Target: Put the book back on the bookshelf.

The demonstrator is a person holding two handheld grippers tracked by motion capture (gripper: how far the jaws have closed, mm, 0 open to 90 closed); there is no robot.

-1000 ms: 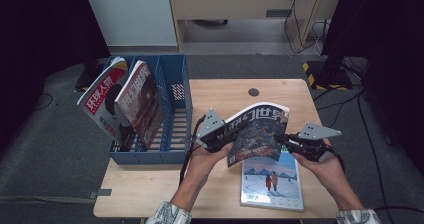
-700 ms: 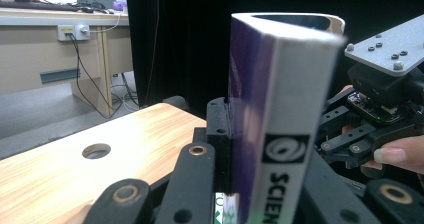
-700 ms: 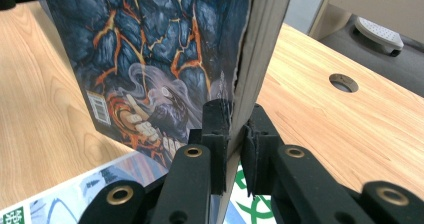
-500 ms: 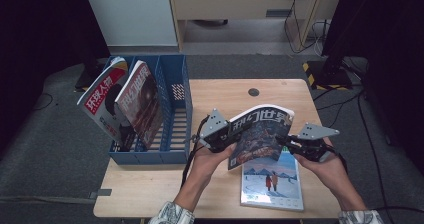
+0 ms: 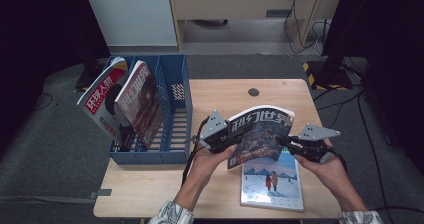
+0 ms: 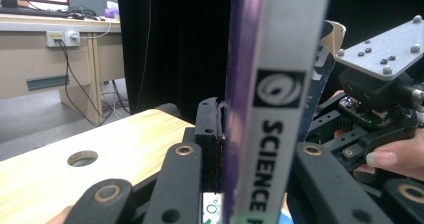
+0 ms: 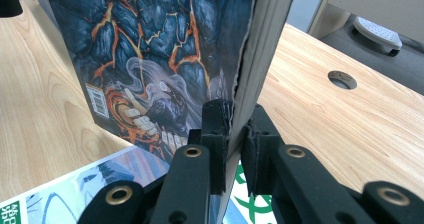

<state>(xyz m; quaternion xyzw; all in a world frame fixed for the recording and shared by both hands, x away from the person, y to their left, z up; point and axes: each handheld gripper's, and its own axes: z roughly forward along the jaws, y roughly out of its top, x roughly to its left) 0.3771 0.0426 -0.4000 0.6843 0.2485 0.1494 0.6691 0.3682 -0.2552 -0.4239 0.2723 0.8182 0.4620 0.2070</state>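
- 2 magazines (image 5: 100, 101) lean in the left slot of the blue rack (image 5: 175, 134) at the desk's (image 5: 225, 94) left edge; its right slots look free.
- 1 step right, the left tool (image 5: 231, 141) sits at the spine edge of the held magazine (image 5: 260, 134), which stands upright above the desk between both hands. Its jaws have just been opening with the spine (image 6: 272, 109) between them; 1 pad lies against the cover, the other is hidden, so I cannot tell whether they pinch.
- Risk: if the left grip lets go, the whole weight hangs from 1 edge, and the magazine may swing, sag open or twist.
- Farther right, the right tool (image 5: 287, 145) is pressed tight on the page edge (image 7: 250, 59), pinching it. Risk: that narrow bite may crease or tear pages, or slip.
- Below, a 2nd magazine (image 5: 272, 184) lies flat on the desk; a dropped copy would likely land on it and knock it askew.
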